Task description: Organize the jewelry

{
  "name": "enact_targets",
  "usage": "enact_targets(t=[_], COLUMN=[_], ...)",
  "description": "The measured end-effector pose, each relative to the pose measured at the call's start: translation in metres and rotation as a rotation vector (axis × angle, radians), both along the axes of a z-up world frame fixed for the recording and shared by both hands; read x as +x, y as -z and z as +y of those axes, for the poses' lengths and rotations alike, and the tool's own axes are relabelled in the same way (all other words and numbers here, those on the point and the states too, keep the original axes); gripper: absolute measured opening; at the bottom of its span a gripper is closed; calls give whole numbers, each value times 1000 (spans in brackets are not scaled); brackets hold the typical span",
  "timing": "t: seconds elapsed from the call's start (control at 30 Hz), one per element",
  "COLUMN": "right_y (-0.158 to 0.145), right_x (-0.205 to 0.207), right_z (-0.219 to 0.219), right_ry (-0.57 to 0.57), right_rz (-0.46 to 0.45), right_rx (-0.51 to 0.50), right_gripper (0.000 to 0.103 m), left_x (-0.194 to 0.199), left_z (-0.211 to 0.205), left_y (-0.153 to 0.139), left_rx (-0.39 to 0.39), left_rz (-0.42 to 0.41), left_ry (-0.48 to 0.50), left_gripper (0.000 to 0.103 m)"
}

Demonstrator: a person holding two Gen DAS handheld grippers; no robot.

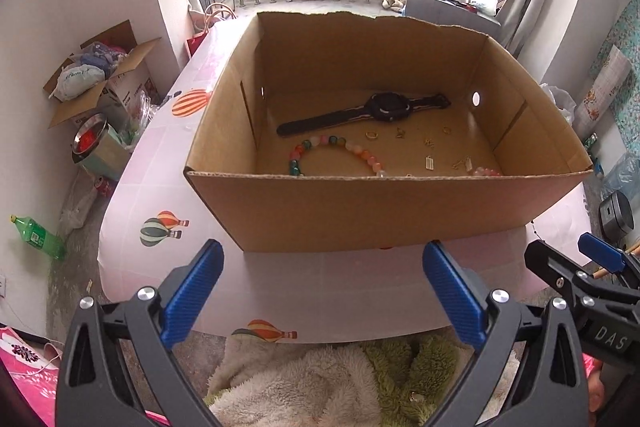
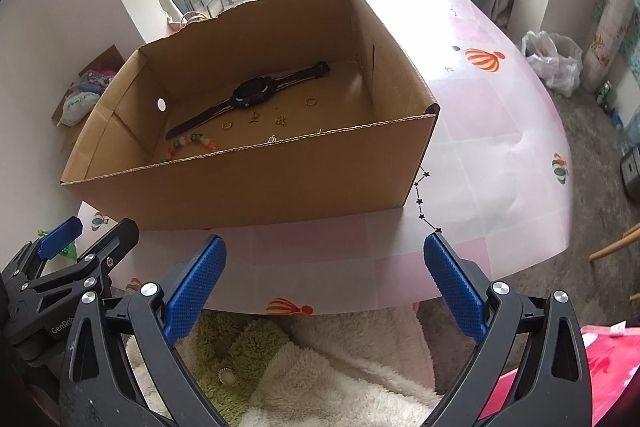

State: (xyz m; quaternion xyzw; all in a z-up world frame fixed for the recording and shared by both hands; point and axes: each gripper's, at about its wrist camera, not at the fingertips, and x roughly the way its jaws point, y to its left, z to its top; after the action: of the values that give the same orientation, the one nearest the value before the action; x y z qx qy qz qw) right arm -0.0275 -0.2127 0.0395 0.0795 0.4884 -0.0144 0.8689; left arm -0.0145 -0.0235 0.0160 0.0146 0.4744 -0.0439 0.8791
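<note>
Table (image 1: 320, 291) carries a pink-and-white checked cover with hot-air-balloon prints; its near edge sits just ahead of both grippers. Behind it: a railed balcony with hanging laundry, a grey curtain on the right, and floor clutter on the left, including a green bottle (image 1: 38, 235) and an open carton of bags (image 1: 100, 75).

Left wrist view alone shows the pink bead piece (image 1: 486, 171) tucked against the box's near wall, towards the right corner. Right wrist view alone shows a star chain (image 2: 423, 201) lying on the table at the box's near right corner.

Cardboard box (image 1: 400, 215), open top, stands on the table towards its near edge. Inside it:
- black watch (image 1: 368, 113) flat along the far wall
- multicolour bead bracelet (image 1: 332, 151) near the left wall, partly hidden by the near wall
- gold ring (image 1: 372, 135) and several small gold pieces (image 1: 429, 163) scattered mid-floor, too small to identify

Left gripper (image 1: 322, 297): jaws wide, nothing between them, hovering at the table's near edge. Right gripper (image 2: 325, 291): same, wide and empty. Both are well short of the box.
</note>
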Motion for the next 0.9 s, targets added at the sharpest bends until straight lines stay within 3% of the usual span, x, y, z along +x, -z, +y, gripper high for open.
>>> enact_targets(t=[0.9], right_y=[-1], right_x=[2], right_z=[10], right_ry=[-11], right_rz=[7], right_rx=[-43], right_gripper=[95], left_x=[1], left_z=[3], left_y=[7], left_rx=[-15], left_rz=[26], left_ry=[1], left_gripper=[98])
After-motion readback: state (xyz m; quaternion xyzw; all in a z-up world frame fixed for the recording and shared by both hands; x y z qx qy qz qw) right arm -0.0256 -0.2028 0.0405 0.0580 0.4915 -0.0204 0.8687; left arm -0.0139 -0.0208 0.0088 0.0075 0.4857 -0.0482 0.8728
